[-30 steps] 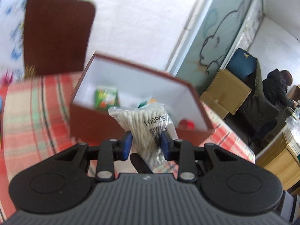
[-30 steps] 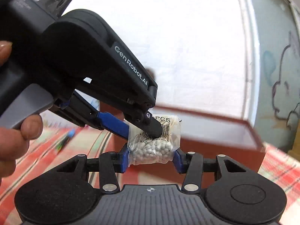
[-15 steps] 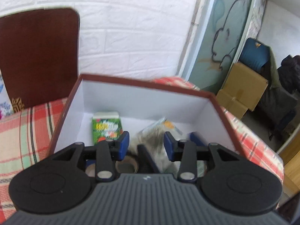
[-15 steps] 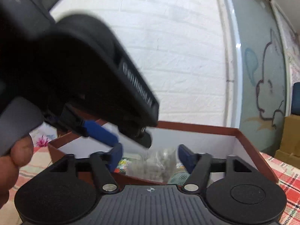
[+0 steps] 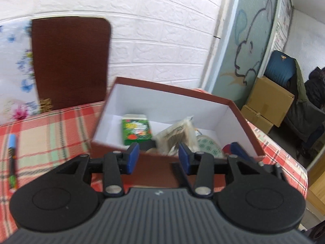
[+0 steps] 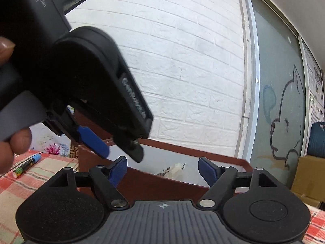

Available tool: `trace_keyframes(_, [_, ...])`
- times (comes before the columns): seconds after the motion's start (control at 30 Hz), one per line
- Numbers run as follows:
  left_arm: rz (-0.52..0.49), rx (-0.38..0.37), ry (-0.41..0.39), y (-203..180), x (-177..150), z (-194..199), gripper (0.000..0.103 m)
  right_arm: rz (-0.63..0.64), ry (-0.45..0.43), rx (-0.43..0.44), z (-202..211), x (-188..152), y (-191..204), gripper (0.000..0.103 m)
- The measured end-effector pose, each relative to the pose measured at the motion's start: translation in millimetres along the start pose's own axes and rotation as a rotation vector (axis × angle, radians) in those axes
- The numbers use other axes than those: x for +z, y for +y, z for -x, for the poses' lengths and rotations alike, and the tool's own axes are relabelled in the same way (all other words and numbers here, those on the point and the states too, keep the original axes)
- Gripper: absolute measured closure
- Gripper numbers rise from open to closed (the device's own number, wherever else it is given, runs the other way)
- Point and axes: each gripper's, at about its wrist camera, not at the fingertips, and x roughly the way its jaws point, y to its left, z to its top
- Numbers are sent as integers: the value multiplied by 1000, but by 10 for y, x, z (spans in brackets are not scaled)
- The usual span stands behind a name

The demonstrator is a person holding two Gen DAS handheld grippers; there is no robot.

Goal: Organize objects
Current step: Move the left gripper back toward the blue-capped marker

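Left gripper (image 5: 158, 157): jaws have just been opening, parted with nothing between them, low centre of its view, before the box's near wall.
Right gripper (image 6: 162, 170): jaws have just been opening, now wide and empty, aimed over the box rim.
Box (image 5: 239, 120): open, centre frame on the checked cloth.
Done: swab bag (image 5: 176, 136) lies inside, beside a green packet (image 5: 137, 129) and other small items.
Left: a marker (image 5: 11, 160) lies on the cloth at far left, outside the box; probably next.
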Motion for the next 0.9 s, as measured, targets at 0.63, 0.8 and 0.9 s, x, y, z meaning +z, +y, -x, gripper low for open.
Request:
trace_keyframes(0.63, [72, 293, 149, 643, -714, 324, 55, -23, 176, 122, 386, -65, 126, 27])
trace_keyframes(0.8, [51, 348, 153, 737, -809, 379, 54, -35, 226, 128, 429, -97, 145, 27])
trace_keyframes(0.9, [57, 376, 160, 837, -860, 408, 54, -15, 244, 135, 475, -117, 200, 26])
